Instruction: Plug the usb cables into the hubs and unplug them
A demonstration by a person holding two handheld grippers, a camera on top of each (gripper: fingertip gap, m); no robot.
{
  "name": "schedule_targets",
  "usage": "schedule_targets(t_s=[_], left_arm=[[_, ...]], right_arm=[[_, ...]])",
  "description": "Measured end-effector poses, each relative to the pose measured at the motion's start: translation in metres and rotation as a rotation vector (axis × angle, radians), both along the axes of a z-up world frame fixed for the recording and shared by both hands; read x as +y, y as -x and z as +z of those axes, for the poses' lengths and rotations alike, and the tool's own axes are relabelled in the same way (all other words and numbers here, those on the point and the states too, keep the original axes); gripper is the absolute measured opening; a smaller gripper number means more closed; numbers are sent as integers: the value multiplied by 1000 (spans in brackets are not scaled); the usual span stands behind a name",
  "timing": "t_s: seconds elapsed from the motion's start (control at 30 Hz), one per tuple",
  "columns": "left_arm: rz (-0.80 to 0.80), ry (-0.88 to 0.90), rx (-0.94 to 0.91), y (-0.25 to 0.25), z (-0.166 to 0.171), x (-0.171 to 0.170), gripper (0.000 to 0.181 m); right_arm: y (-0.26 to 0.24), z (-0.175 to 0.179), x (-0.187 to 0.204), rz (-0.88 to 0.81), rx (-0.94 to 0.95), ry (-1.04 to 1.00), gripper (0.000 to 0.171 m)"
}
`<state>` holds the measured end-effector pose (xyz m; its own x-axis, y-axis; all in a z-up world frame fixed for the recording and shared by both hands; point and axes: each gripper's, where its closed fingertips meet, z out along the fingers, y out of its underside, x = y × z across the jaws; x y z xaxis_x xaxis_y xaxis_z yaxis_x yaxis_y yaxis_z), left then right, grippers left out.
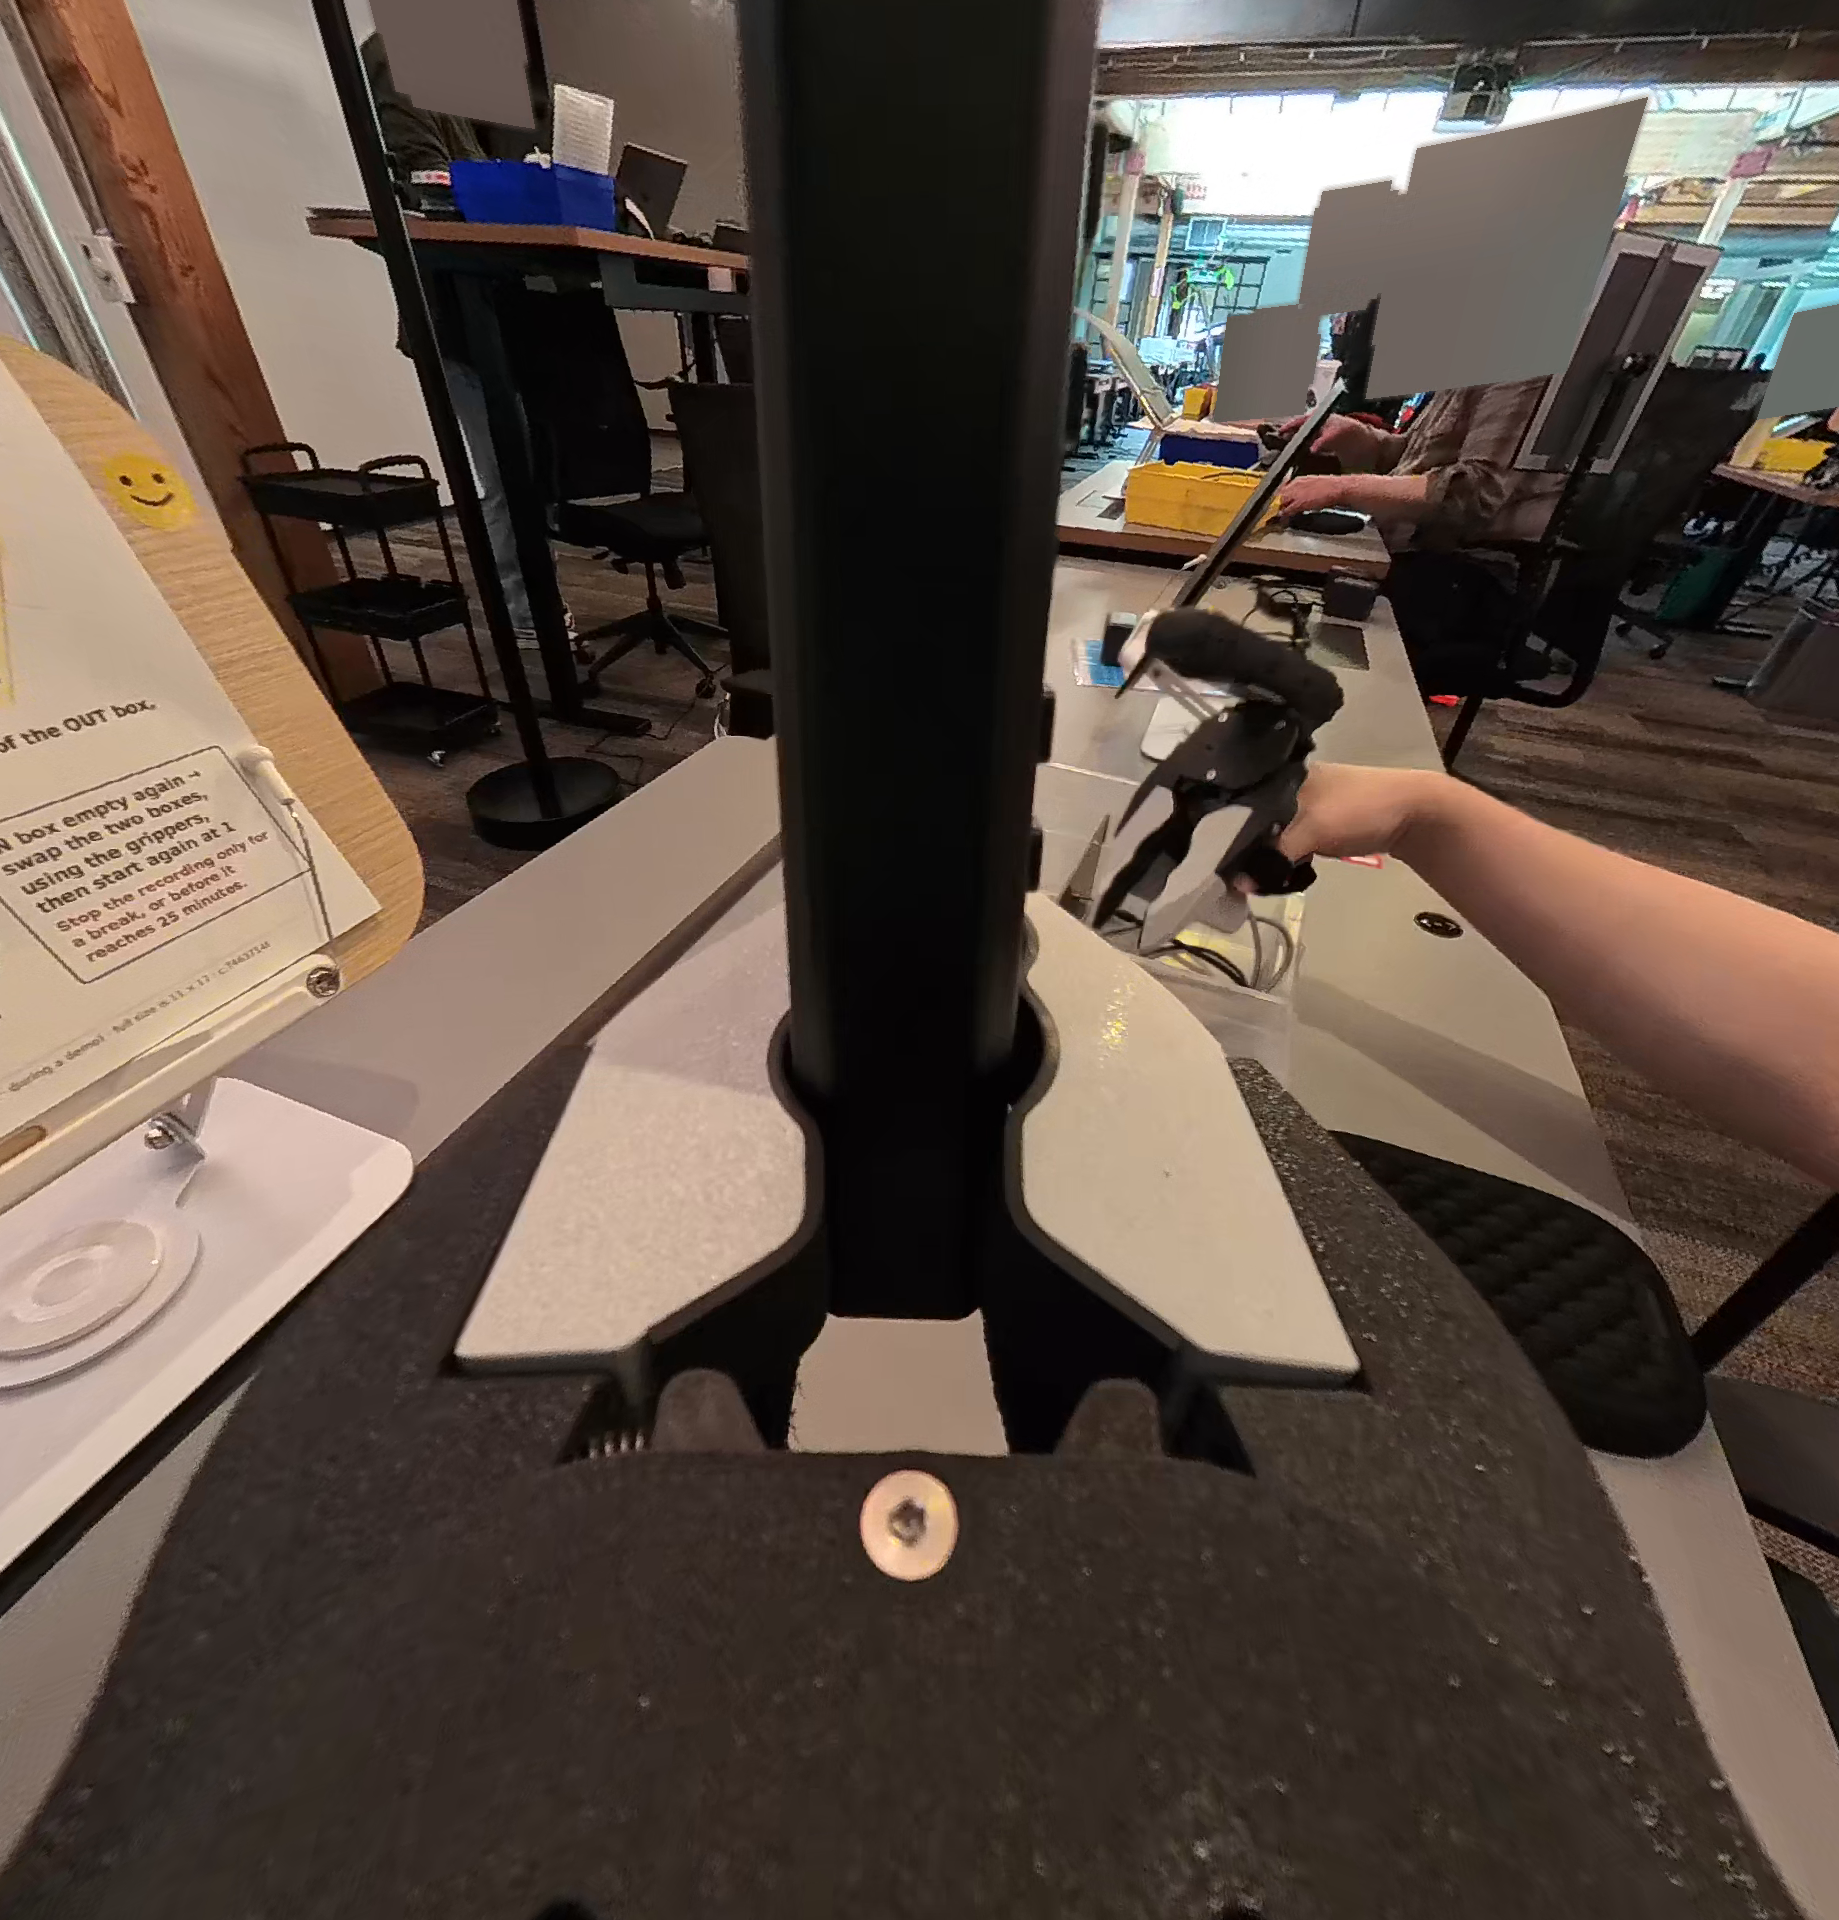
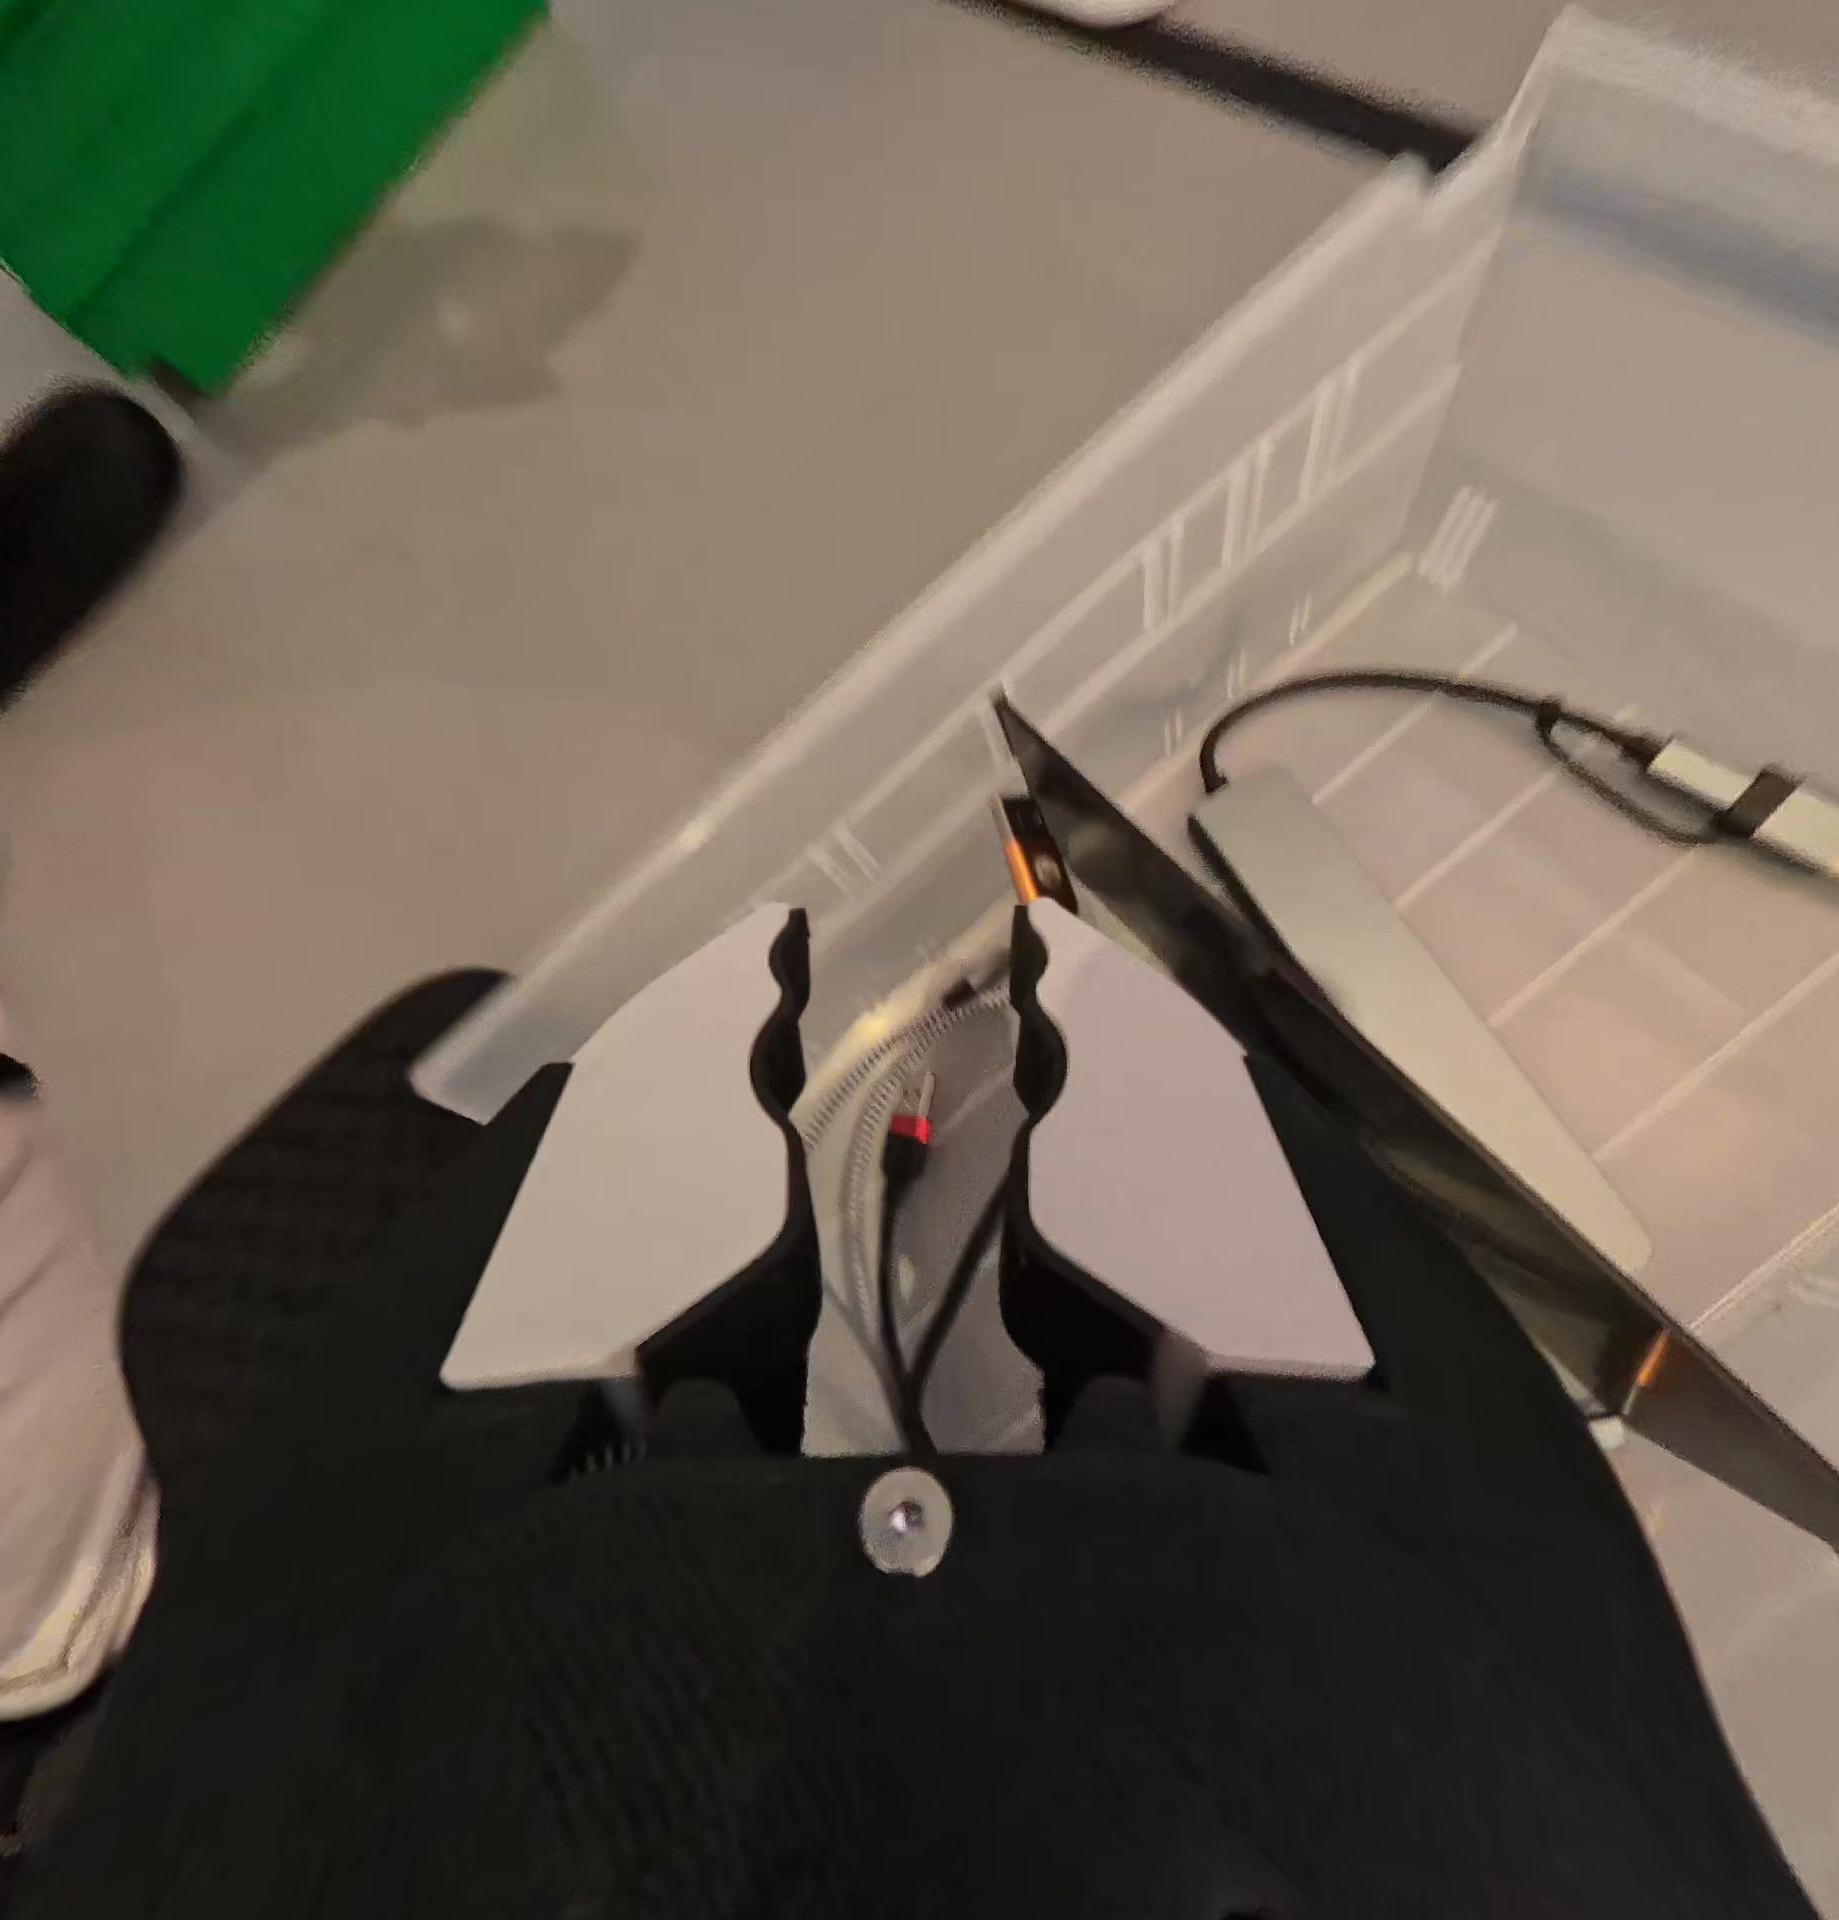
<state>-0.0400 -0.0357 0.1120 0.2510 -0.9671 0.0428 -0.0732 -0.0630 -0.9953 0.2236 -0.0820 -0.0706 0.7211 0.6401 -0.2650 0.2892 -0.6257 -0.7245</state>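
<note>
The hub [image 2: 1403, 997] lies in the clear bin [image 2: 1154, 499]; our right tongs [image 2: 910, 925] hover spread above it, our left tongs [image 1: 910, 997] pinch a black post [image 1: 915, 520].

The left gripper [image 1: 899, 1049] is textured black with pale grey finger plates, closed around a black pole [image 1: 915, 520]. The counter [image 1: 582, 966] is plain light grey. At left, a light wood-grain board [image 1: 271, 665] carries a yellow smiley sticker [image 1: 149, 488]. Far off sit a blue bin [image 1: 530, 192] and a yellow bin [image 1: 1195, 494]. The right gripper [image 2: 910, 925] is likewise black and grey, above a translucent whitish bin [image 2: 1258, 436] holding a silver hub [image 2: 1403, 997] with a black cable [image 2: 1362, 688]. A green box [image 2: 198, 156] lies far left.
</note>
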Motion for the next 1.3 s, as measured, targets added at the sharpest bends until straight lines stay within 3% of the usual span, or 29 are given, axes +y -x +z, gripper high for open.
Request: schedule_targets(t_s=[0.07,0.2,0.3,0.57,0.67,0.73,0.8,0.9,0.97,1.0,1.07,1.17,1.3], left_arm=[[-17,3,4,-3,-1,-3,34],[-118,19,12,-14,-4,-18,30],[-250,31,24,-28,-11,-37,30],[-418,120,10,-51,-25,-62,31],[-414,138,19,-51,-29,-58,31],[-435,158,23,-51,-31,-59,31],[-448,173,49,-51,-36,-58,30],[-490,222,13,-48,-31,-60,38],[-460,235,-39,-39,-19,-52,65],[-422,218,-50,-31,-15,-45,68],[-321,167,-46,-15,-10,-27,65],[-195,105,11,6,-11,-6,61],[-115,82,69,16,-16,6,60]], right_arm=[[11,50,0,-11,93,-122,38],[45,179,-13,-39,93,-692,50],[89,232,-26,-21,159,-946,51],[218,221,5,234,602,-721,63],[240,213,14,280,643,-666,62],[247,210,17,285,647,-677,52],[249,205,14,324,633,-647,30],[247,201,14,331,643,-578,28],[229,202,20,260,522,-611,29],[214,204,22,231,438,-636,29],[173,212,30,191,258,-684,28],[94,196,62,189,-224,-710,28],[-16,128,108,101,-663,-325,29]])
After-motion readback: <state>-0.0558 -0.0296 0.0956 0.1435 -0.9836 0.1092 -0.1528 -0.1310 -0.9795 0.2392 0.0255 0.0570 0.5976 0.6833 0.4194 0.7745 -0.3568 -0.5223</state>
